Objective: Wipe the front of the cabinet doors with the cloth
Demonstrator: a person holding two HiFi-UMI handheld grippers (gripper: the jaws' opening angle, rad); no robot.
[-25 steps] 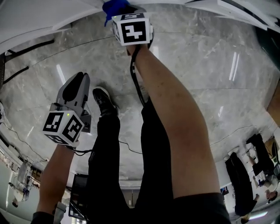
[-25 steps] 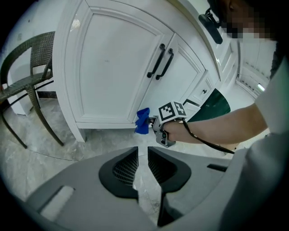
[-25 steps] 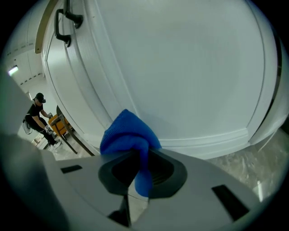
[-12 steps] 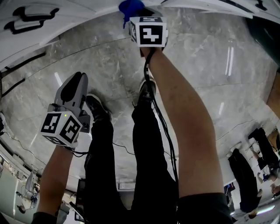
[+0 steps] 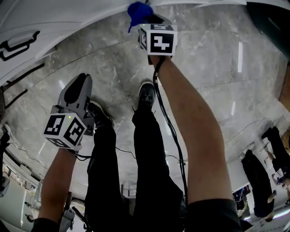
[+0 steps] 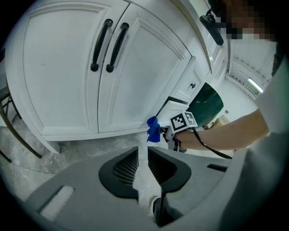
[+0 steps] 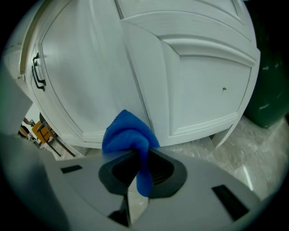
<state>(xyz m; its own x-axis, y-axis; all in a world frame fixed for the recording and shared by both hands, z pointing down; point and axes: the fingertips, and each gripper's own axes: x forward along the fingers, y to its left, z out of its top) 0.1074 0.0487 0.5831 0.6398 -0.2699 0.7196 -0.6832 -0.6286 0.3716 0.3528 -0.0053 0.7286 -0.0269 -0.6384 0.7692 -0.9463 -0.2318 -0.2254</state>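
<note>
Cloth first: the blue microfibre cloth [image 7: 128, 135] is pinched in my right gripper [image 7: 137, 168], whose jaws are closed on a hanging fold while the rest bunches up above the tips. In the right gripper view that bunch sits at about 6 o'clock, in front of the bottom rail of the white panelled cabinet doors [image 7: 198, 81]. I cannot tell whether it actually presses on the paint. The head view puts the cloth [image 5: 138, 11] at 12 o'clock, right at the foot of the cabinet, with the right gripper's marker cube just below it on an outstretched arm.

My left gripper [image 6: 143, 158] is well apart from the cabinet. Its jaws stand only a narrow slit apart, and nothing is between them but the grey veined marble floor [image 5: 204, 68]. In the head view the left gripper [image 5: 77, 88] is at about 9 o'clock, pointing up towards 12.

From the left gripper view I see two doors with a pair of black bar handles [image 6: 100, 45] at 11 o'clock, and the cloth [image 6: 153, 130] near the centre at the cabinet's lower edge. A dark green rounded object [image 6: 205, 106] stands beyond the cabinet at 3 o'clock.

Black-trousered legs [image 5: 149, 172] and dark shoes [image 5: 146, 95] fill the middle of the head view.
</note>
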